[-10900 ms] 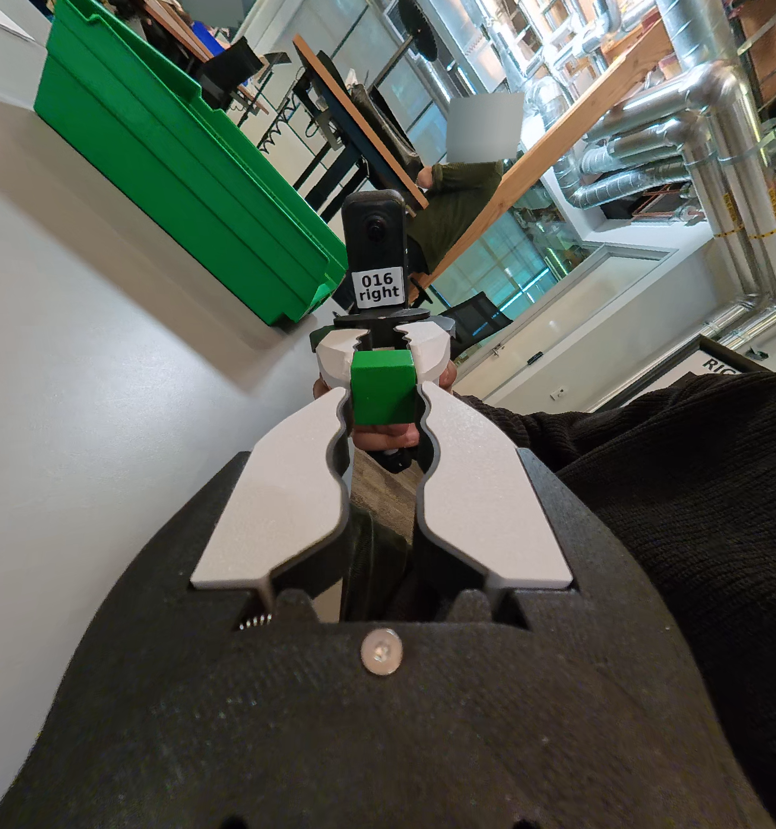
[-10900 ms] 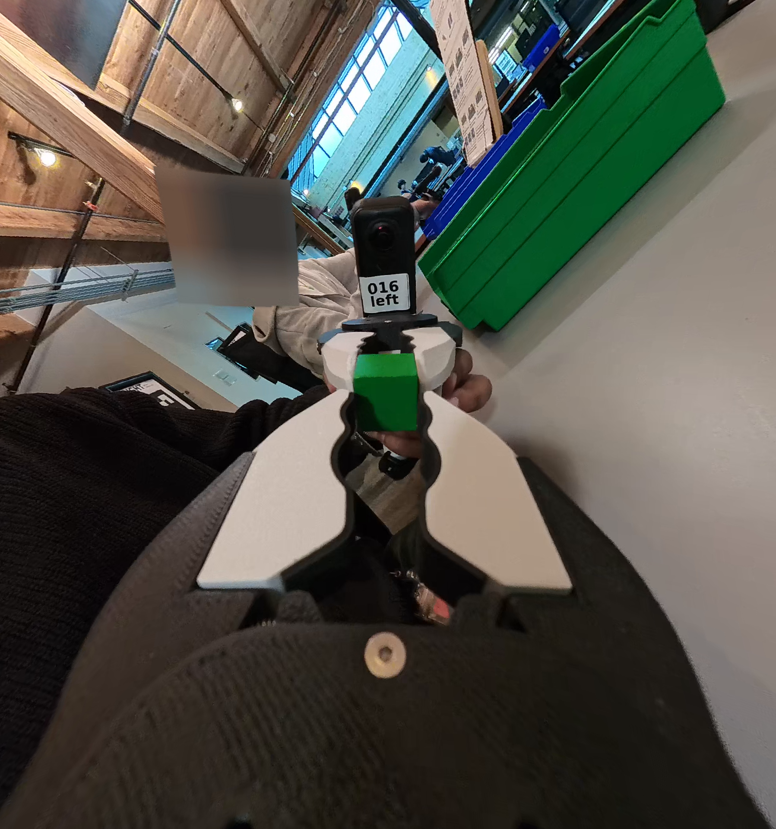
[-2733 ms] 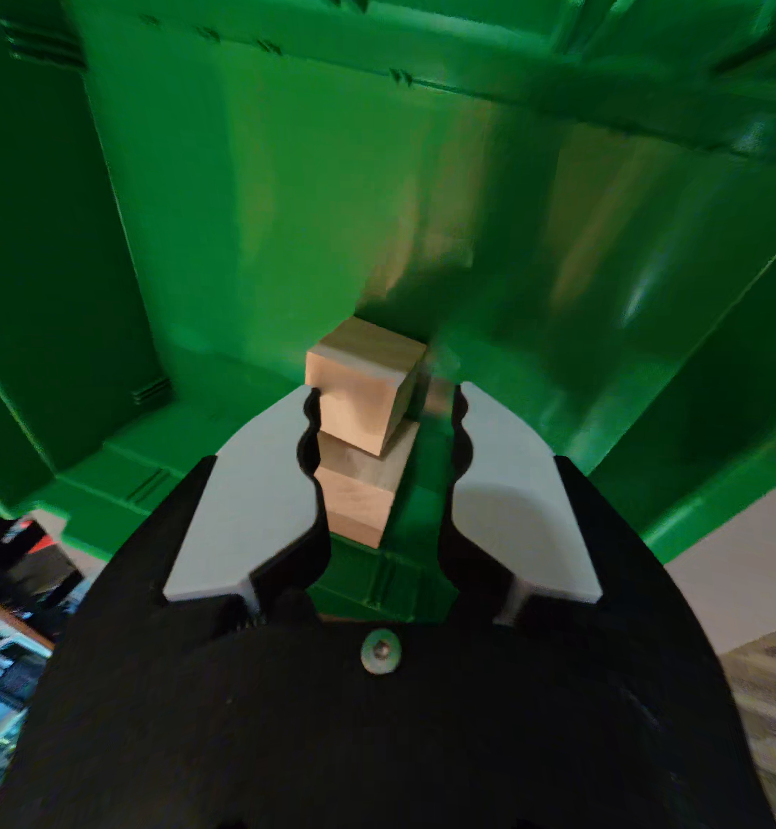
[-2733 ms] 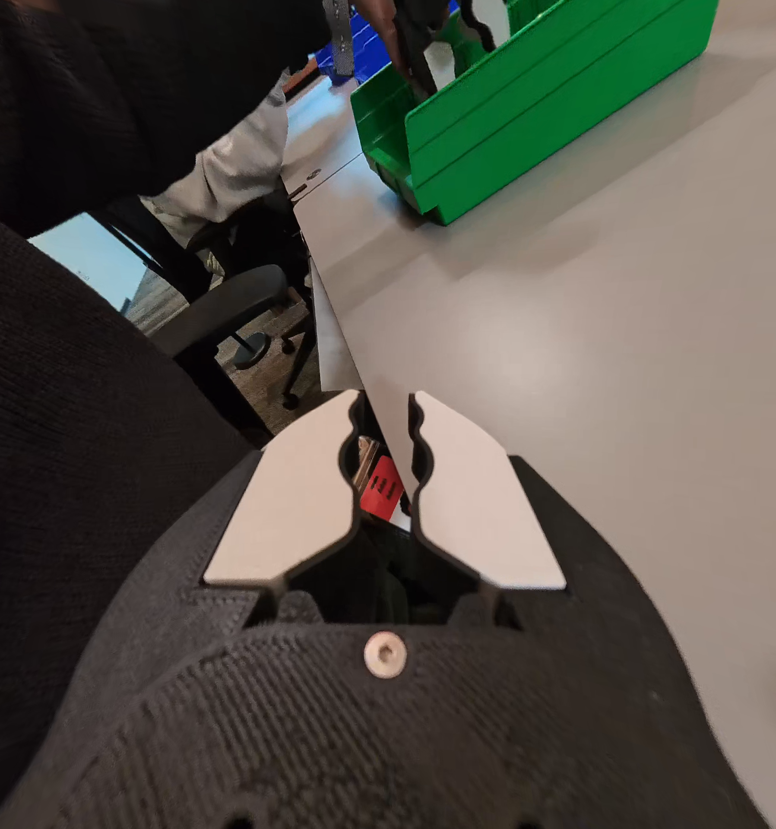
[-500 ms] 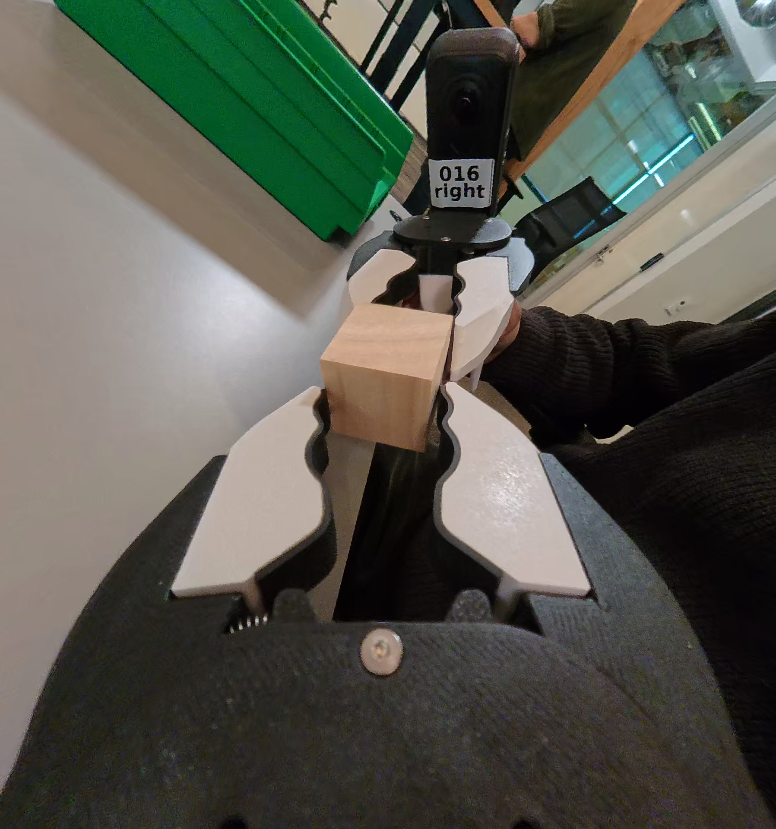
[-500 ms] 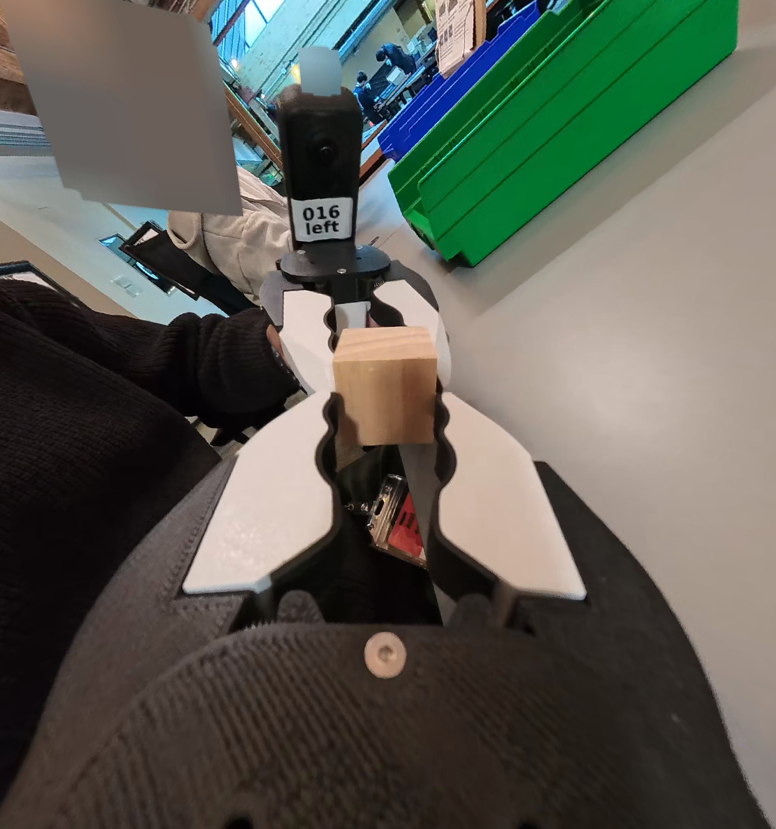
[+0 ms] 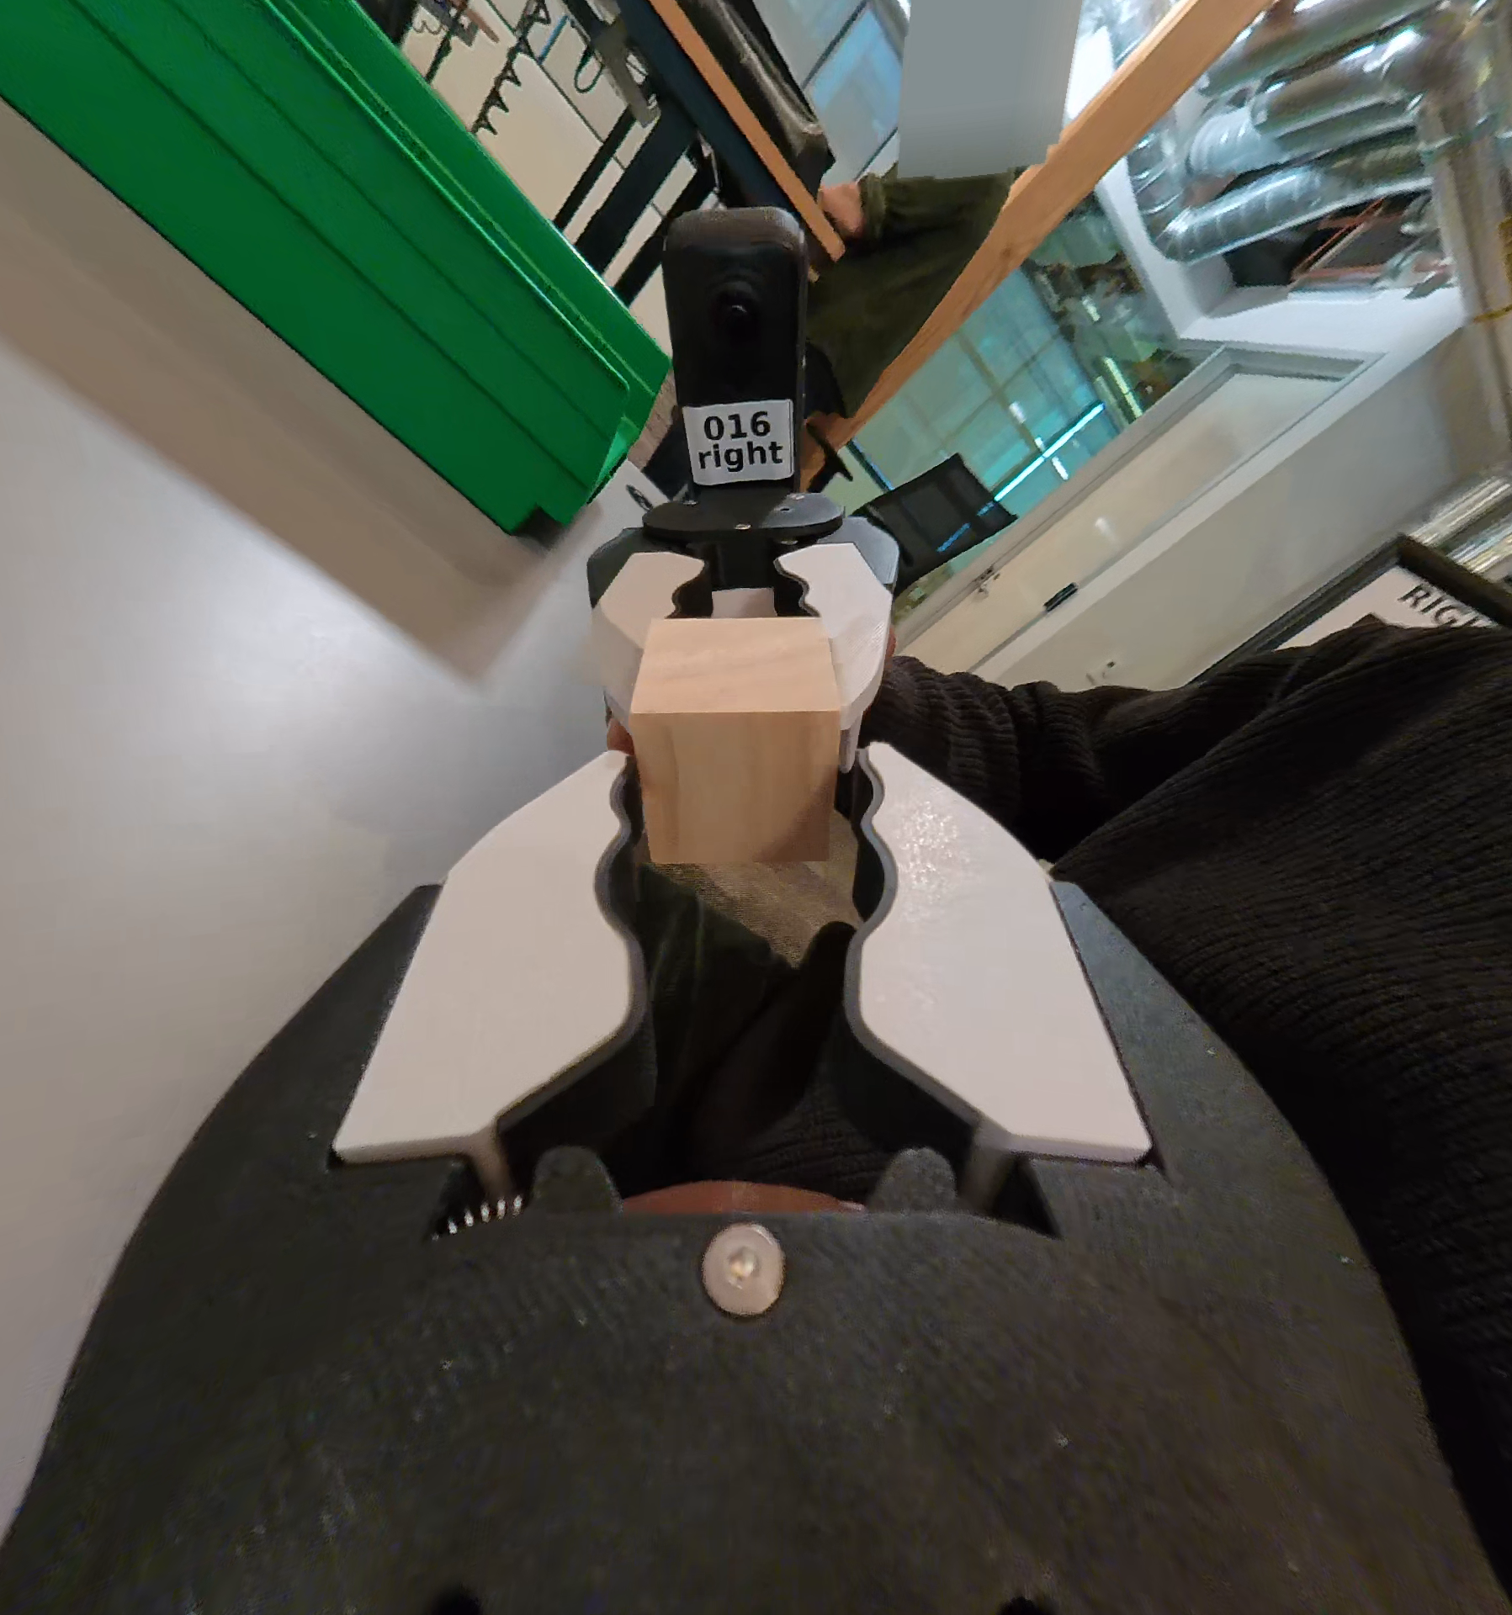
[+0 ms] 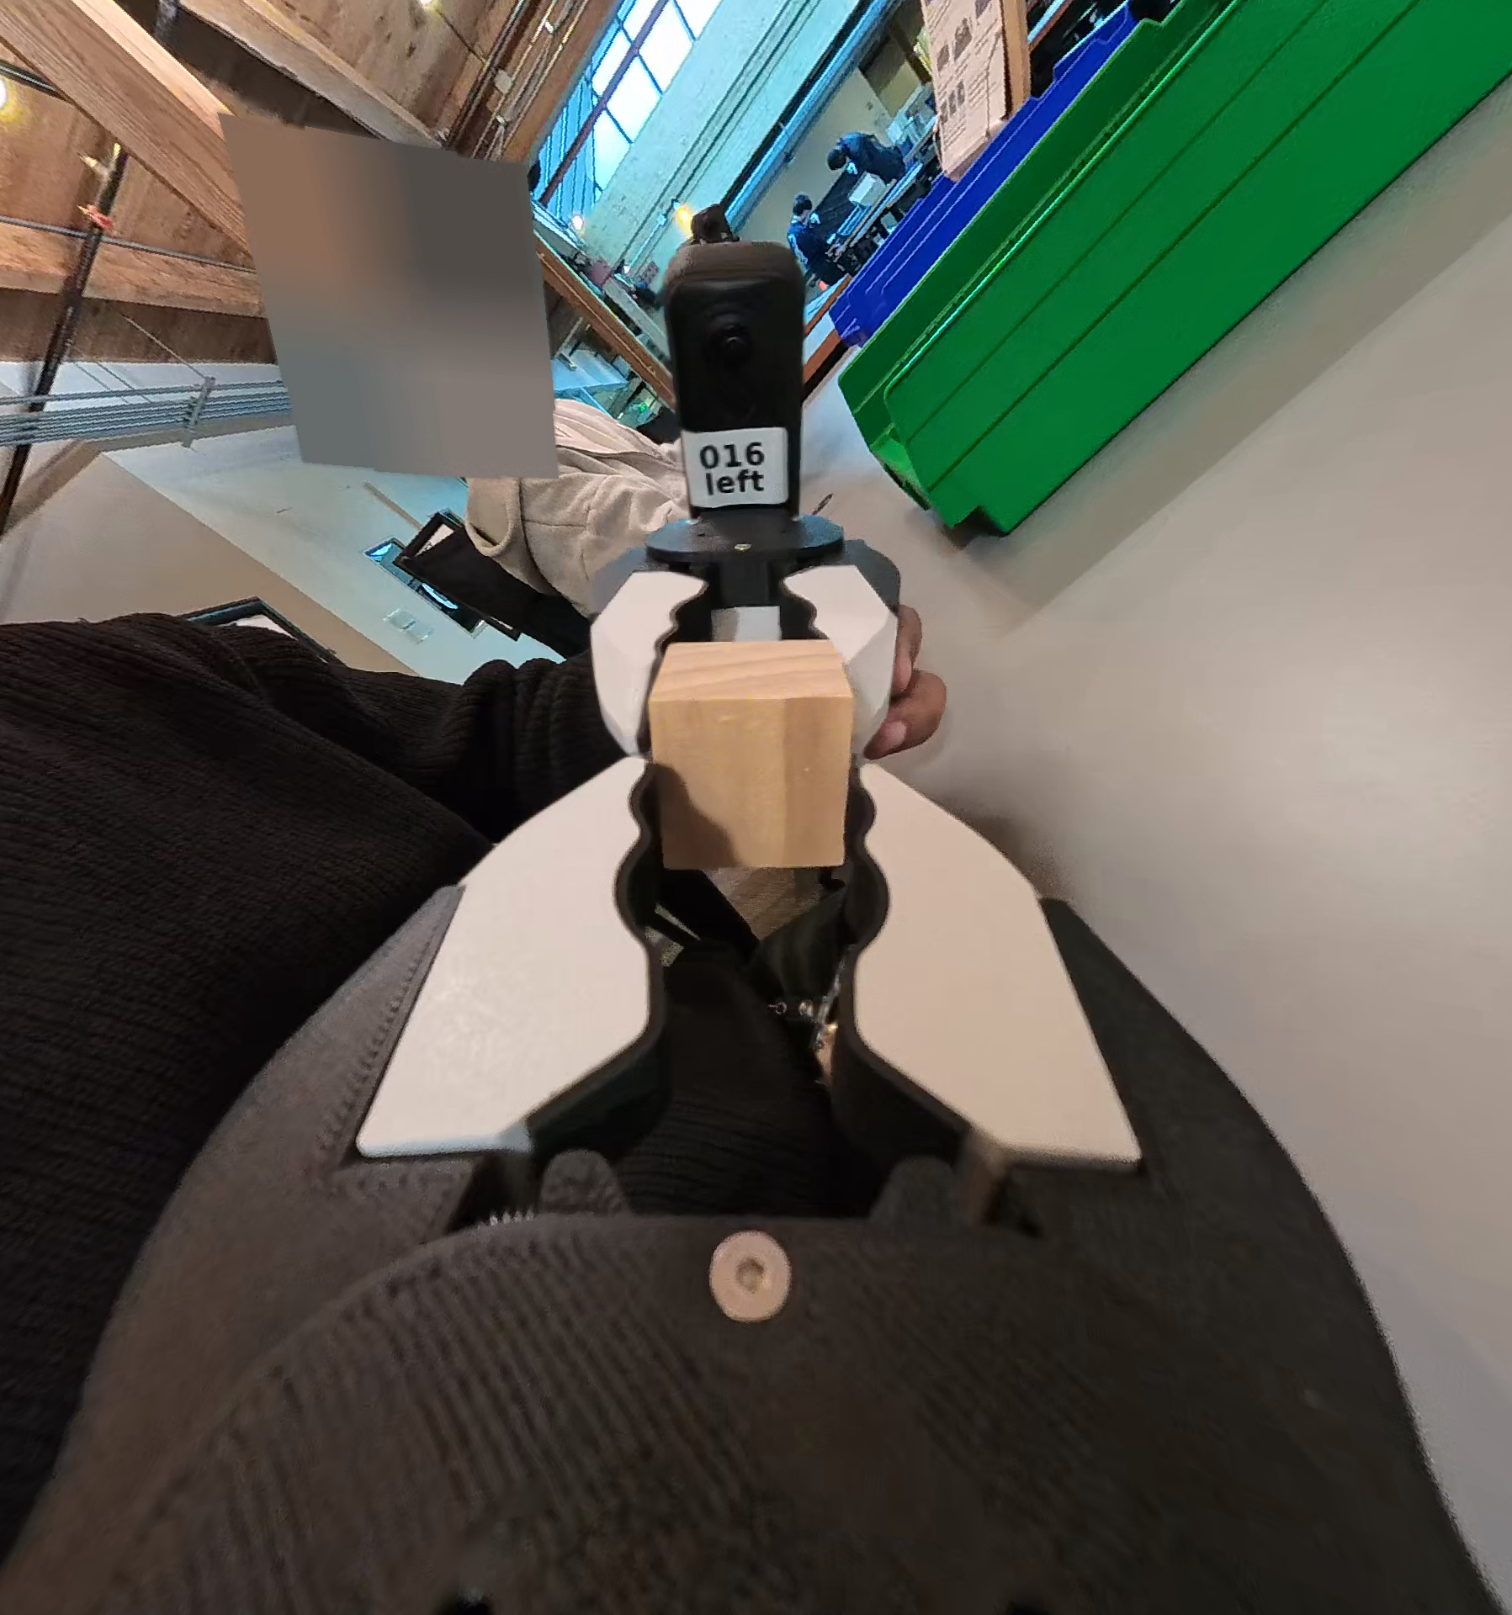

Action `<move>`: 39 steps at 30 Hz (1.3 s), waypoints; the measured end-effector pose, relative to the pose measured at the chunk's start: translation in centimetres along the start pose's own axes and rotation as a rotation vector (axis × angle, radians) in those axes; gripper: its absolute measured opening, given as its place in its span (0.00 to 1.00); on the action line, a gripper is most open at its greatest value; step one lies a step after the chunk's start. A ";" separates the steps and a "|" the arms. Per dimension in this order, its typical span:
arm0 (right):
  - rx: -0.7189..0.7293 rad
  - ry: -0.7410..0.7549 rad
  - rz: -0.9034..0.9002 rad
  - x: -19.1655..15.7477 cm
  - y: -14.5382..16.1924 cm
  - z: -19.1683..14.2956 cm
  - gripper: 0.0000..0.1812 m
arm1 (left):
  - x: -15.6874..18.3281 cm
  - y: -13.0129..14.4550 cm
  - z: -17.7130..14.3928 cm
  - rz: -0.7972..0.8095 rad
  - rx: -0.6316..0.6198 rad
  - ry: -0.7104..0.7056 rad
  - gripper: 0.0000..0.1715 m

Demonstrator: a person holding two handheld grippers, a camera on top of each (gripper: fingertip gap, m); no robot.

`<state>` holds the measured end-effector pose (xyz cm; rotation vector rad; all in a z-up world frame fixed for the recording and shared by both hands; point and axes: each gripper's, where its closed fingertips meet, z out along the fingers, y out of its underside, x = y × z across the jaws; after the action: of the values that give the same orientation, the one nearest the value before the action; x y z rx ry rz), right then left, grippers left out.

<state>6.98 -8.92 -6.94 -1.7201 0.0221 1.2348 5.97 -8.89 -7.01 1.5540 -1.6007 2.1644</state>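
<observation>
While both face each other, each hand-held gripper [image 7: 739, 786] clamps one wooden cube [image 7: 735, 769] — tip to tip.

A white sticker [image 7: 739, 441] with dark numbers and a word sits on a black camera [image 7: 735, 297]. A second white sticker [image 8: 735, 467] like it sits on the other black camera [image 8: 730, 332]. A dark-framed sign [image 7: 1434, 603] shows a few big letters, and the printed sheets [image 8: 966, 79] on a board are too small to read

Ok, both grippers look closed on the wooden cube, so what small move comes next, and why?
Probably ease the left gripper open. The wooden cube is in the air beside the table, and the right gripper also seems to clamp it, so one grip should suffice.
</observation>
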 end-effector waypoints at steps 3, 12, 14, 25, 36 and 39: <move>0.013 -0.023 0.020 -0.2 -0.1 0.0 0.23 | 0.2 -0.2 -0.1 -0.030 0.012 0.030 0.25; 0.030 0.051 -0.067 0.3 -0.4 0.1 0.26 | -0.2 -0.1 -0.3 -0.059 0.003 0.025 0.25; 0.013 0.075 -0.105 0.5 -0.3 0.1 0.28 | -0.3 0.0 -0.2 -0.057 0.001 0.019 0.25; -0.029 0.047 -0.058 0.3 0.4 0.4 0.24 | -0.2 0.2 0.0 -0.024 -0.008 0.009 0.24; -0.022 0.041 -0.055 0.1 0.2 0.2 0.24 | 0.0 0.1 0.1 0.027 -0.002 -0.004 0.26; -0.025 0.045 -0.064 0.1 0.2 0.2 0.24 | 0.0 0.2 0.2 0.026 -0.005 -0.002 0.27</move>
<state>6.77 -8.84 -7.14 -1.7570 -0.0213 1.1542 5.95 -9.11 -7.12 1.5433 -1.6349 2.1700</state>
